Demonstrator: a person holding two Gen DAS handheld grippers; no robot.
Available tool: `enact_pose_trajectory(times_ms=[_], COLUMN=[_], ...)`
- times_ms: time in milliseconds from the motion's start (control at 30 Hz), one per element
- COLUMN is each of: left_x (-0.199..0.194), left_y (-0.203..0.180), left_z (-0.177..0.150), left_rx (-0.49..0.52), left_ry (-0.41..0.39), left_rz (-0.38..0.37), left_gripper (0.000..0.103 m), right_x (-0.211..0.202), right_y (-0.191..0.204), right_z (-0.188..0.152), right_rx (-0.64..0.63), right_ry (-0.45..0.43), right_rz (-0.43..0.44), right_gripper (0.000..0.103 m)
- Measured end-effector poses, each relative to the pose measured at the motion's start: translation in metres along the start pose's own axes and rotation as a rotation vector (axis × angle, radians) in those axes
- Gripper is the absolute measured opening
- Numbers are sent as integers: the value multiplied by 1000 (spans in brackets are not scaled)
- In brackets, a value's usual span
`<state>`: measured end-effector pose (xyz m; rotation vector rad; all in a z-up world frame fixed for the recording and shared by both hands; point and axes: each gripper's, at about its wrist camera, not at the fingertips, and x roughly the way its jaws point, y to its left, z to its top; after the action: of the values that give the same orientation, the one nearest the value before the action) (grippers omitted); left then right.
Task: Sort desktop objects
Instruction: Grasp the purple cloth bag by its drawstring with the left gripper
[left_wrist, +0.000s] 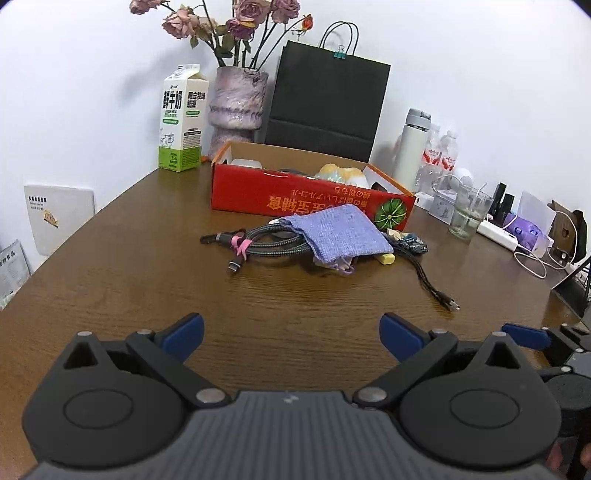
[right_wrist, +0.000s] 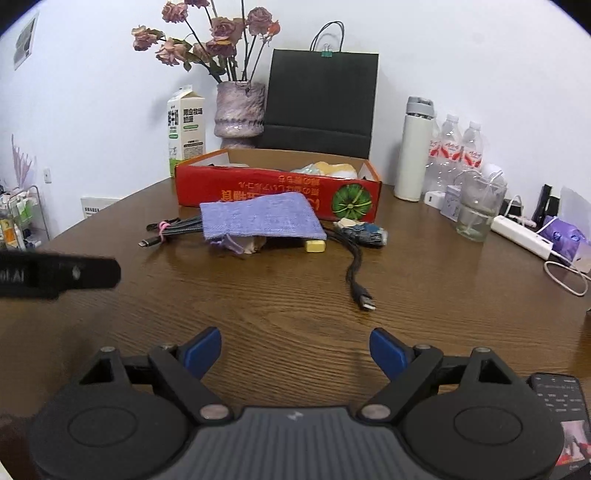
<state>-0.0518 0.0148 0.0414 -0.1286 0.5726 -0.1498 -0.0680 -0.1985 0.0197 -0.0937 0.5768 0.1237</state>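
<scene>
A purple cloth pouch (left_wrist: 338, 230) (right_wrist: 260, 218) lies on the brown table in front of a red cardboard box (left_wrist: 310, 201) (right_wrist: 277, 190) that holds some items. A bundled black cable with a pink tie (left_wrist: 251, 240) (right_wrist: 173, 229) pokes out left of the pouch. A loose black USB cable (left_wrist: 432, 280) (right_wrist: 356, 273), a yellow eraser (left_wrist: 386, 258) (right_wrist: 315, 245) and a small wrapped packet (left_wrist: 410, 242) (right_wrist: 364, 232) lie at its right. My left gripper (left_wrist: 291, 332) and right gripper (right_wrist: 295, 349) are open and empty, well short of the pile.
A milk carton (left_wrist: 183, 122), a vase of dried roses (left_wrist: 238, 107), a black paper bag (left_wrist: 327, 99), a white flask (right_wrist: 415, 147), water bottles (right_wrist: 458, 147), a glass (right_wrist: 476, 206) and a power strip (right_wrist: 524, 236) line the back and right. A phone (right_wrist: 561, 410) lies near right.
</scene>
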Motion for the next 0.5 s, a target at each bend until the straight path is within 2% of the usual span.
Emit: enact_pose_trajectory(times_ms=[233, 400, 500], left_x=[21, 55, 88], left_y=[-2, -4, -7], left_z=[11, 49, 73], left_rx=[-18, -3, -11], left_ry=[5, -42, -11], left_rz=[-25, -29, -71], left_gripper=[103, 103, 103], right_x=[8, 25, 36], right_y=[-14, -22, -27], right_z=[4, 13, 24], right_rx=[37, 49, 70], right_ry=[-20, -22, -37], right_rz=[-45, -82, -87], right_gripper=[87, 87, 86])
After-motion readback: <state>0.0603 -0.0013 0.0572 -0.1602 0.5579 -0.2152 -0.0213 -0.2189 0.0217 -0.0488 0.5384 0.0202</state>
